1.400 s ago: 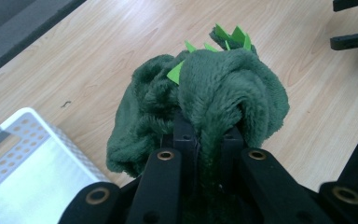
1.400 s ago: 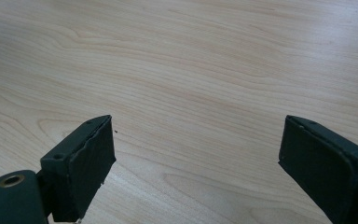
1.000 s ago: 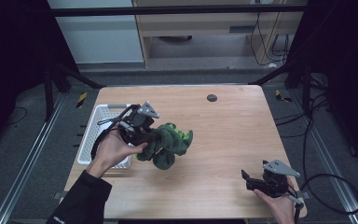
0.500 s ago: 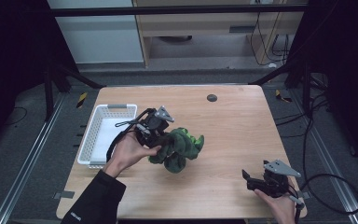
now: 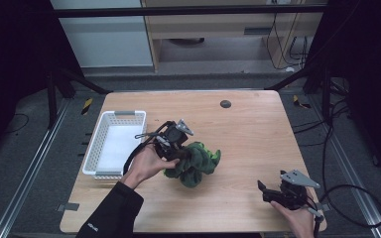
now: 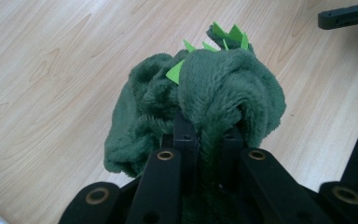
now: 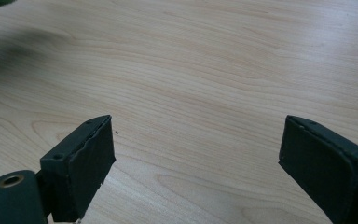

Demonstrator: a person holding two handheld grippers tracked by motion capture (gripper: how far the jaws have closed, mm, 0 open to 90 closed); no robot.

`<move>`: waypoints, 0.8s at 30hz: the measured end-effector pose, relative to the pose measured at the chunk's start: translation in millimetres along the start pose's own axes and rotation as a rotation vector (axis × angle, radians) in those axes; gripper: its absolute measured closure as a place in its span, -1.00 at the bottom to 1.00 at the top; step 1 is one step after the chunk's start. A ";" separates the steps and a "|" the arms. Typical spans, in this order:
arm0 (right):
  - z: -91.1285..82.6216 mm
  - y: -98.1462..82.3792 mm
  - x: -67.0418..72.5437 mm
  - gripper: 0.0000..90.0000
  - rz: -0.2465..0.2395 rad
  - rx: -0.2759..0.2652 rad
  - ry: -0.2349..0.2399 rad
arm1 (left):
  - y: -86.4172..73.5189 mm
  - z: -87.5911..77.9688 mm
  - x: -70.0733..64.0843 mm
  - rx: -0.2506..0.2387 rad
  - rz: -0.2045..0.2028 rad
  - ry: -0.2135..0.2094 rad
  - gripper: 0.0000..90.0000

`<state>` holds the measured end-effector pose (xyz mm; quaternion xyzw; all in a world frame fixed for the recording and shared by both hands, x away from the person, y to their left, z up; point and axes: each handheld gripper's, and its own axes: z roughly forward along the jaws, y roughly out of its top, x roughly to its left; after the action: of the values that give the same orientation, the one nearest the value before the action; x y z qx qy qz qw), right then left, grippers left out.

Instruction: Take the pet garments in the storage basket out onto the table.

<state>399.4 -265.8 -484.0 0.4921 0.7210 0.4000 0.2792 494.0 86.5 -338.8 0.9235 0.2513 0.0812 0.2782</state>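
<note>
My left tongs [image 5: 181,148] pinch a fold of the green plush toy [image 5: 196,161], and in the left gripper view I see the dark green fabric squeezed between the two black jaws, so the grip is on a bunched part of the body and not on one thin edge. I think this is a good hold, because the toy [image 6: 200,93] is soft and a thick fold does not slip out easily. The toy is near the middle of the tabletop [image 5: 248,134], a little to the left, and just to the right of the white basket [image 5: 96,148]. I cannot tell if its lower part touches the wood or hangs a little above it. The small light green spikes [image 6: 223,35] point away from my tongs, to the far side of the toy. The basket is at the left edge of the tabletop and seems to have nothing in it. My right tongs [image 5: 270,191] wait at the near right corner, well apart from the toy, with the jaws spread wide and nothing between them. I keep them low over the bare wood [image 7: 205,74], I judge, so they do not disturb the left hand [image 5: 146,166].
</note>
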 end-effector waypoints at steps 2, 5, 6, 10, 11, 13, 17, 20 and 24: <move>0.1 -0.1 0.0 -0.77 0.000 -0.001 0.000 | 0.1 5.2 -0.9 0.009 0.004 -0.005 0.83; -0.1 -0.3 1.0 -0.77 0.014 0.006 0.005 | -0.4 13.2 -2.1 0.019 0.004 -0.010 0.83; -0.1 -0.3 0.8 -0.77 0.009 0.004 0.004 | -0.6 15.7 -2.4 0.024 0.005 -0.012 0.83; 0.4 -0.4 0.2 -0.77 0.002 0.002 0.000 | -2.4 25.5 -4.7 0.031 0.001 -0.023 0.83; 0.0 -0.3 1.0 -0.77 0.013 0.006 0.005 | -2.7 28.0 -5.1 0.033 0.001 -0.024 0.83; 0.1 -0.3 1.1 -0.77 0.012 0.005 0.004 | -3.3 32.4 -6.3 0.040 0.006 -0.019 0.83; 0.0 -0.2 1.1 -0.77 0.009 0.004 0.004 | -4.6 38.2 -7.4 0.044 0.010 -0.030 0.83; 1.2 -0.9 0.6 -0.77 -0.002 0.004 0.001 | -5.0 41.4 -7.6 0.050 0.012 -0.035 0.82; 1.0 -0.9 0.6 -0.77 -0.004 0.003 0.001 | -6.1 46.4 -8.1 0.058 0.014 -0.033 0.80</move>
<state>399.6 -265.1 -485.3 0.4908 0.7227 0.3989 0.2787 497.9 64.9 -380.9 0.9342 0.2424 0.0607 0.2547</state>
